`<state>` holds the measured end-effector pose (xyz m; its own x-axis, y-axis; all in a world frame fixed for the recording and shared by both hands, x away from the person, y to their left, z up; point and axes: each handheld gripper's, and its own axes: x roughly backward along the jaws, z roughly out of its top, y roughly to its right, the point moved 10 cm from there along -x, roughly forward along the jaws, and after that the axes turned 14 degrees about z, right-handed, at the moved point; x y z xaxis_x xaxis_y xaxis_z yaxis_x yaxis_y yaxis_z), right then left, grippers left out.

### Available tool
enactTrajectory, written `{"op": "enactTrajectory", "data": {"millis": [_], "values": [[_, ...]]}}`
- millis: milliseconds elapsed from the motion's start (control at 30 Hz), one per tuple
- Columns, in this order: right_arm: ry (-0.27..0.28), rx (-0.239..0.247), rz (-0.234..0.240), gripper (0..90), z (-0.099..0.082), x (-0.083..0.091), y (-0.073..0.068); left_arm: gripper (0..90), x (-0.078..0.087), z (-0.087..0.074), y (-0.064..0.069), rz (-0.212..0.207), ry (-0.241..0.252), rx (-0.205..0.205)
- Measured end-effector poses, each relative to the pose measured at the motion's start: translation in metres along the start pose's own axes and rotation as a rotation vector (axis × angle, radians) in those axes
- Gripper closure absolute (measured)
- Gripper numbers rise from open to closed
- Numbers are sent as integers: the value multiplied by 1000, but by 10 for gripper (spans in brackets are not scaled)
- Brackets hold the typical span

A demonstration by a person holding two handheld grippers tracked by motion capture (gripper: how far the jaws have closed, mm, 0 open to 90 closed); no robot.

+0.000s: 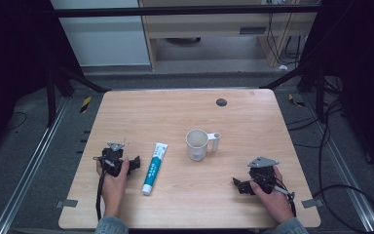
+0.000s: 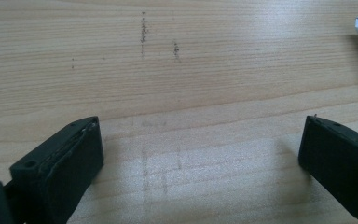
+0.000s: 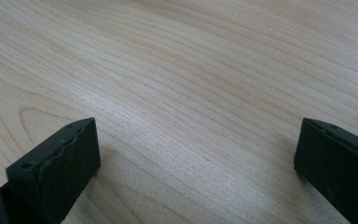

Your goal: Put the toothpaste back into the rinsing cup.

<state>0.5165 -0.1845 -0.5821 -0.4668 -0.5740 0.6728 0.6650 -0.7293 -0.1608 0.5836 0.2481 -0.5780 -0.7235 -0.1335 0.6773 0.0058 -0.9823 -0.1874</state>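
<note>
Tools (image 1: 135, 163) (image 1: 238, 185) flank toothpaste tube (image 1: 155, 168) and mug (image 1: 197, 144).

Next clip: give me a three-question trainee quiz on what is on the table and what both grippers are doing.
1. True or false: the toothpaste tube lies flat between the left gripper and the mug.
2. Which way does the mug's handle point in the high view: A left, B right, C toward the person?
3. Fill in: the right gripper has its jaws ____.

Key: 1 true. 2 B. 3 open, nothing between them, bare table ahead.
</note>
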Motion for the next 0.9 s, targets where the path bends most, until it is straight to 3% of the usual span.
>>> {"op": "enactTrajectory", "data": {"millis": [200,233,333,400,433,633,767,900], "values": [[-1,4,1,4,0,0,0,0,0,0,1,-33,-2,-33],[-1,4,2,4,0,0,0,10,3,0,0,-51,-22,-47],[-1,5,1,4,0,0,0,74,14,3,2,-115,-16,-20],[-1,5,1,4,0,0,0,74,17,4,2,-113,-12,-38],[-1,3,1,4,0,0,0,74,31,7,2,-100,14,-87],[-2,4,1,4,0,0,0,124,64,9,7,-125,-29,-123],[-2,4,1,4,0,0,0,125,79,10,16,-137,-53,-167],[-2,4,1,4,0,0,0,124,89,14,32,-151,-46,-212]]}}
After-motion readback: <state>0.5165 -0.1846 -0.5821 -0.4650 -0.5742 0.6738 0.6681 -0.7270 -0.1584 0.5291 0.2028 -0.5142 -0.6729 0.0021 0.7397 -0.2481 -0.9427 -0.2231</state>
